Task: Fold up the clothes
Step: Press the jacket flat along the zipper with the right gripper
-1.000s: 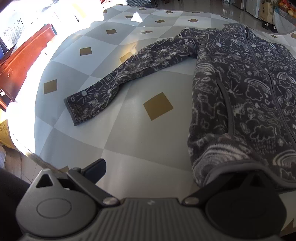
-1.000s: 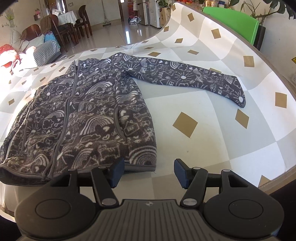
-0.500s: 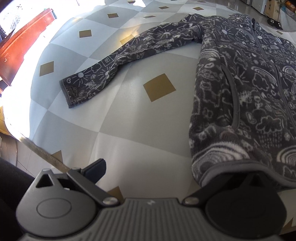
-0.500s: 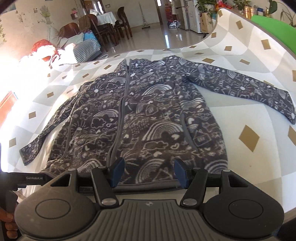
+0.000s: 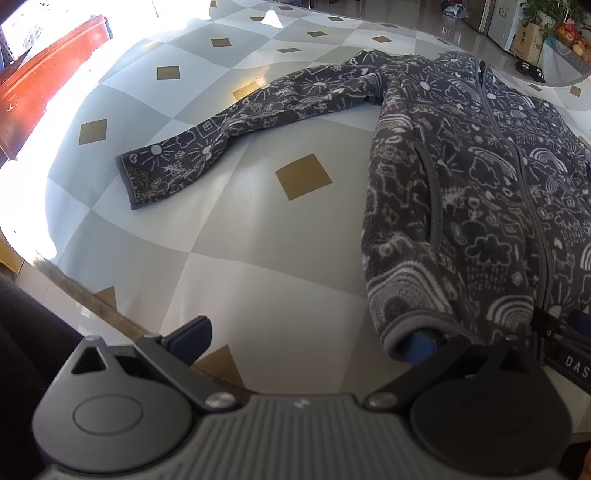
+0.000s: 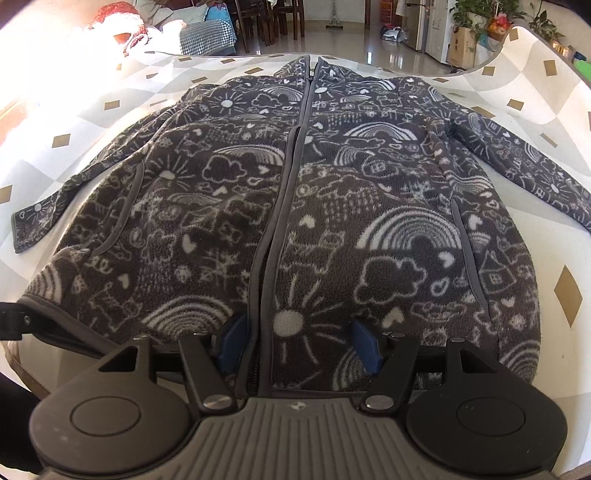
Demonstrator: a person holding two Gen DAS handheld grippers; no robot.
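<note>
A dark grey fleece jacket [image 6: 332, 206] with white doodles lies flat and zipped on the checkered tablecloth [image 5: 229, 258], front up. Both sleeves are spread out, and the left sleeve [image 5: 236, 136] points toward the table's left edge. My left gripper [image 5: 306, 339] stands open at the hem's left corner [image 5: 410, 325]. The hem lies draped over its right finger, and its left finger [image 5: 192, 336] is over bare cloth. My right gripper [image 6: 299, 343] sits at the hem over the zipper [image 6: 273, 236]. Its jaws are opening, with fleece between the blue pads [image 6: 231, 343].
The table's near edge [image 5: 74, 291] runs along the lower left. A red-brown wooden piece [image 5: 44, 81] stands beyond the left side. Dining chairs [image 6: 273, 14], a cardboard box [image 6: 465, 44] and plants [image 6: 480, 11] stand on the shiny floor behind the table.
My right gripper has swung left along the hem from the jacket's right corner to the zipper and come lower. My left gripper has stayed at the hem's left corner.
</note>
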